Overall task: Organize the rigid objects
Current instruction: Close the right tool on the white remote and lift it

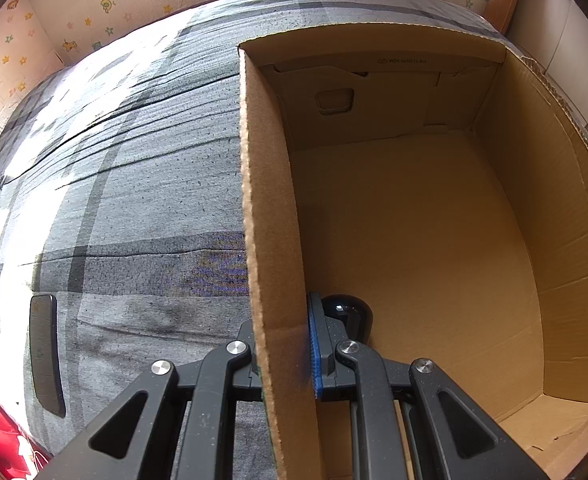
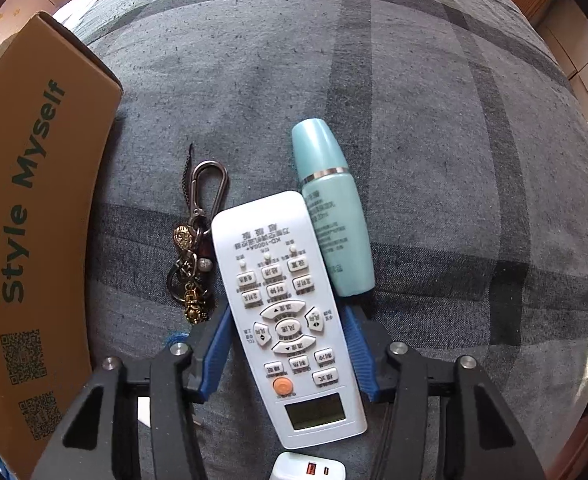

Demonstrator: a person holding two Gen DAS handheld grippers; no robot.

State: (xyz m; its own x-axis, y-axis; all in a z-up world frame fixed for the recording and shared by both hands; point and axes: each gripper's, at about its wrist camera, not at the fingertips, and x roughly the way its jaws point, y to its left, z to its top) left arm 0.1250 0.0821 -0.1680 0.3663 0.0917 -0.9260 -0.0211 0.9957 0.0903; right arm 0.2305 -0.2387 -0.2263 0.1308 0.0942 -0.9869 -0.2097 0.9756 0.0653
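Cardboard made up the open box (image 1: 414,216), which sat on a bed covered in grey plaid fabric (image 1: 133,184). The left hand-held gripper (image 1: 283,344) was pinching the box's near side wall (image 1: 269,240), one finger outside and the blue-padded finger (image 1: 316,344) inside, pressed tight on the board. Just behind that inner finger, on the box floor, lay a glossy black rounded object (image 1: 350,314). A dark flat phone-like slab (image 1: 45,356) rested on the bedcover to the left, well apart from the box.

Seen from the right wrist, the right hand-held gripper (image 2: 289,344) pointed down over a white remote control (image 2: 285,312), its blue pads (image 2: 217,344) straddling the remote's middle; whether they touched its edges I could not tell. The remote lay on the bedcover, touching a teal bottle (image 2: 334,216) on its right and lying just beside a keychain with a carabiner (image 2: 195,240) on its left. A white charger (image 2: 310,468) sat at the bottom edge. The box's printed outer wall (image 2: 33,220) stood at the left.
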